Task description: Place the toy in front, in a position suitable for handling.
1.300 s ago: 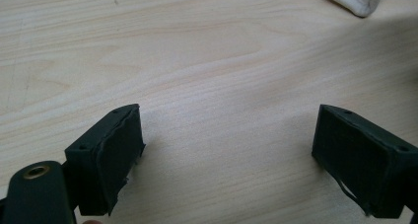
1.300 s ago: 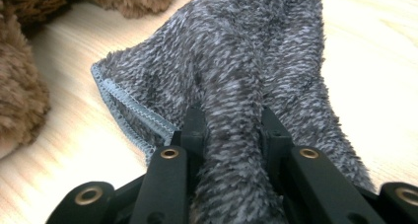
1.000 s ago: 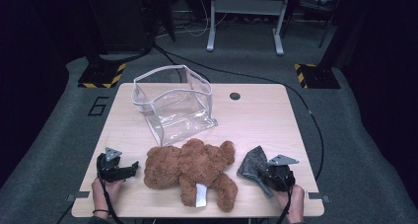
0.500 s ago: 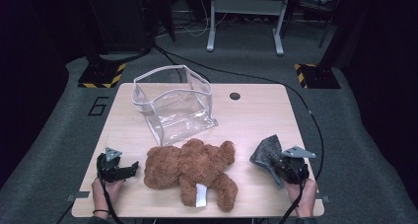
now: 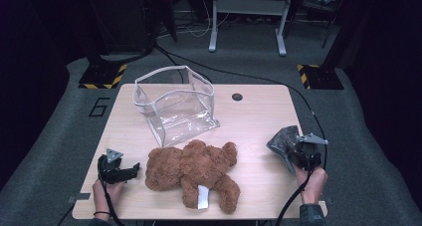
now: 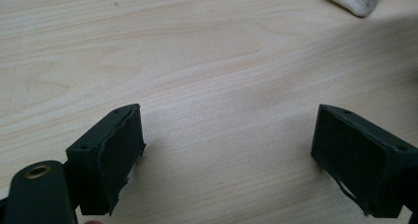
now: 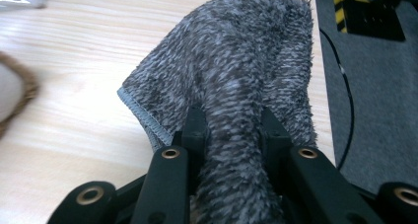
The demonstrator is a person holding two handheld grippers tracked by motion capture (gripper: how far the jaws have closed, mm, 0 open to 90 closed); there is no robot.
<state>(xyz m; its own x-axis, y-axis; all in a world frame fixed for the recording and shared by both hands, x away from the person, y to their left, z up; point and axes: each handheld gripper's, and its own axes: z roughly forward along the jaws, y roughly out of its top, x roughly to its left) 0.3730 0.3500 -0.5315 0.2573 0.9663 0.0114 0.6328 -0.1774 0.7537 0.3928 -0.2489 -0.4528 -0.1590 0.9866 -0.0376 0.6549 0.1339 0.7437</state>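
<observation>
While the left tool (image 5: 130, 169) is idling open, the right tool (image 5: 294, 154), clamping the cloth (image 5: 284, 141), is carrying it rightward off the tabletop (image 5: 259, 116), away from the bear (image 5: 191, 169).

A large dark 6 (image 5: 99, 107) is marked on the grey floor mat (image 5: 59, 136) left of the table (image 5: 259, 121).

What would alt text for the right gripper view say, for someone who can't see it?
Black tongs pinch a bunched grey fuzzy cloth, which rises above a pale wooden table. Dark floor with a cable lies past the table's edge at right.
</observation>
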